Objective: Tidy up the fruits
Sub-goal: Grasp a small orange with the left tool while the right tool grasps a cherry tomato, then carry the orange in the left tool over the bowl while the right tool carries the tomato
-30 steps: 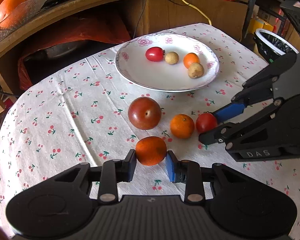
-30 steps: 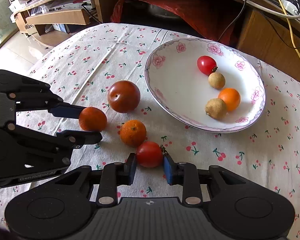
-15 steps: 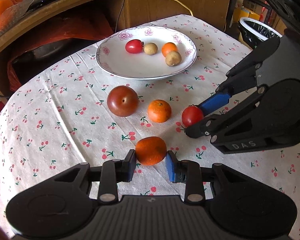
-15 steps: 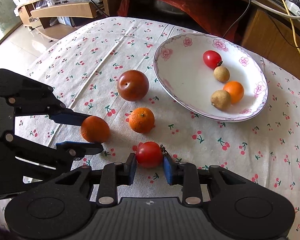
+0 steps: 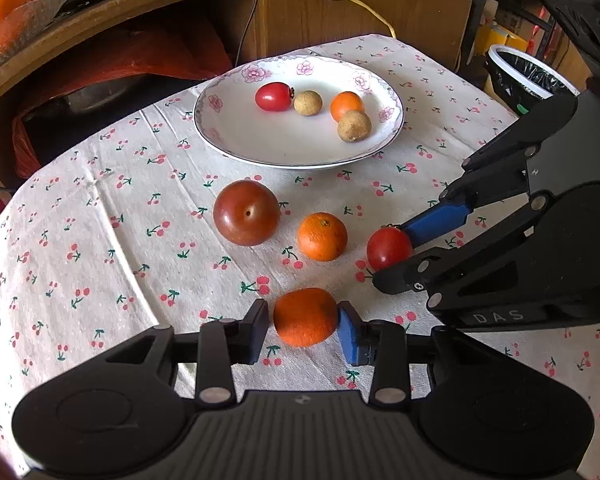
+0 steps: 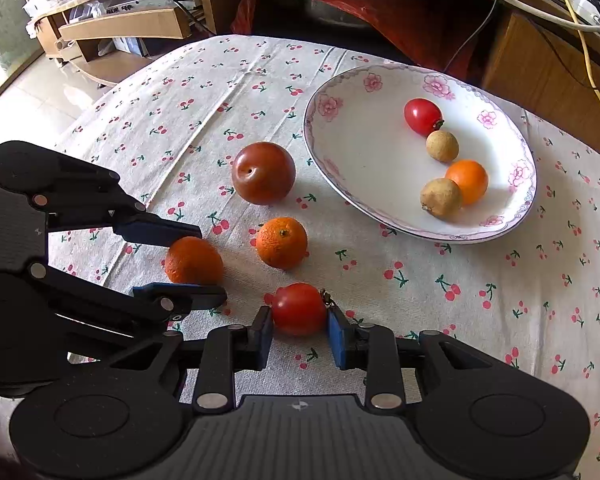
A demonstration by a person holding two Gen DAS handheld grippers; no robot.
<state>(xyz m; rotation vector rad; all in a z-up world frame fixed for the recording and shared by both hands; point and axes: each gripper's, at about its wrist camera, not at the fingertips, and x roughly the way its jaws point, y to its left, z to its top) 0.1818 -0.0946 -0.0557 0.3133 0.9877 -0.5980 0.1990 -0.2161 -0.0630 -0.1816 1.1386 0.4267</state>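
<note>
Both tongs had risen since the earlier frame, each with its fruit still clamped, so the plate and the loose fruit sat farther off in both wrist views. At the far left of the left wrist view, a pile of oranges (image 5: 4, 12) on a wooden shelf was cut off by the frame edge. The left tongs (image 5: 305, 320) were closed partway on a mandarin (image 5: 305, 317), one pad against each side; whether the mandarin hung clear of the cherry-print desk (image 5: 100, 220) could not be told. Beyond it lay a dark red plum (image 5: 247, 213) and, just to its right, a second mandarin (image 5: 322, 236), apart from each other. Farther back stood the flowered plate (image 5: 228, 120), holding a small tomato (image 5: 273, 97), a longan (image 5: 308, 103) touching it, a small orange (image 5: 347, 105) and a second longan (image 5: 354, 126) that hid part of that orange. To the right, the right tongs (image 6: 300, 322) were closed partway on a cherry tomato (image 6: 299, 309), its dried stem against the blue pad. A lined bin (image 5: 528, 76) at the far right was partly hidden behind the tongs' body.
</note>
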